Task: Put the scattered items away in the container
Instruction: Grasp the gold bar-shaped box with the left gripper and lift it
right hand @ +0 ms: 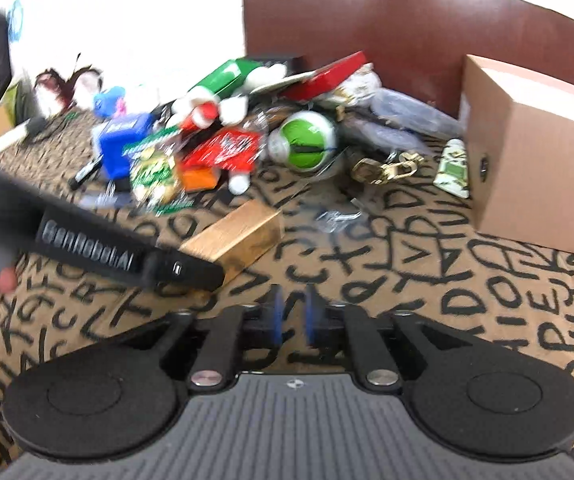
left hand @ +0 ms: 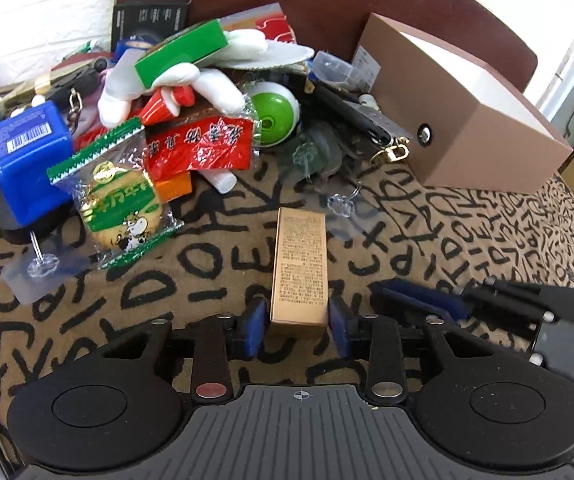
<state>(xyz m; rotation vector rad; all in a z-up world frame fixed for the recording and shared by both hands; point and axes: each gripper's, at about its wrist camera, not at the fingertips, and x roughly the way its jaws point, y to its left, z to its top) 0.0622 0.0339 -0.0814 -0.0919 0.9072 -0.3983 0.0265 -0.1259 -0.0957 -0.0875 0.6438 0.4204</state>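
Gold carton (left hand: 299, 268) is lying flat on the lettered cloth (left hand: 191, 280), its near end sitting between your left gripper (left hand: 298, 322)'s blue pads (left hand: 255, 316). You are holding those jaws part spread; a thin gap seems to be showing on each side, so they are bracketing the carton rather than pinching it. It is looking like thin printed card: probably light, stiff along its length, soft-walled if you are squeezing hard, and slightly slick. I would be taking it across the two long narrow sides, a little further in from the end, so it is not tipping as you lift.

Your right gripper (right hand: 291, 314) is hovering just beside, jaws nearly pressed together, nothing between them.

Farther on, the pile is waiting: a biscuit packet (left hand: 121, 204), crinkly and crushable, a blue plastic box (left hand: 31, 156), and a green-and-white round case (left hand: 277, 114). Beyond and to the right, the brown cardboard box (left hand: 463, 120) is standing, likely your container.
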